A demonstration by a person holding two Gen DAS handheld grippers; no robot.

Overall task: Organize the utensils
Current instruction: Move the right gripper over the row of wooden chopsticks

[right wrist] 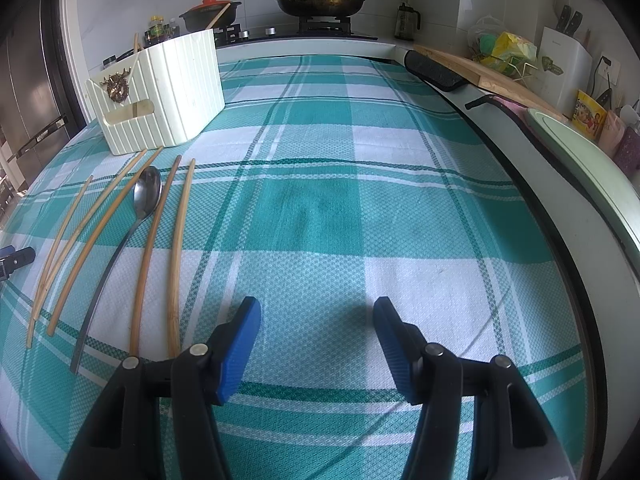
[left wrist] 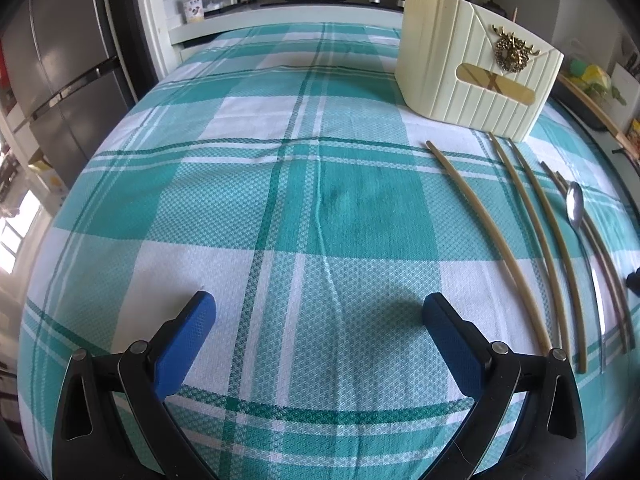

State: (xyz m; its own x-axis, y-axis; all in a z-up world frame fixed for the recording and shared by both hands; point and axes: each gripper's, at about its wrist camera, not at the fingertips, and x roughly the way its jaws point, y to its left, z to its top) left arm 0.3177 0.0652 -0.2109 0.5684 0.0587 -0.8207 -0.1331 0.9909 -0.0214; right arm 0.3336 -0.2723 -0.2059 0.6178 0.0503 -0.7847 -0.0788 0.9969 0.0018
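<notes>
Several bamboo chopsticks (left wrist: pixel 496 240) and a metal spoon (left wrist: pixel 576 204) lie side by side on the teal checked cloth (left wrist: pixel 280 200), right of my left gripper (left wrist: pixel 320 312), which is open and empty above the cloth. A cream ribbed utensil holder (left wrist: pixel 472 76) stands behind them, with a chopstick sticking out of its top. In the right wrist view the chopsticks (right wrist: pixel 176 248) and spoon (right wrist: pixel 146 196) lie to the left of my right gripper (right wrist: pixel 318 316), which is open and empty. The holder (right wrist: pixel 164 92) stands at the far left.
A stove with a frying pan (right wrist: pixel 320 2) and a pot (right wrist: pixel 210 12) is behind the table. A fridge (left wrist: pixel 60 72) stands at left. A wooden cutting board (right wrist: pixel 480 70), a black pad (right wrist: pixel 434 72) and a knife block (right wrist: pixel 564 60) line the right counter.
</notes>
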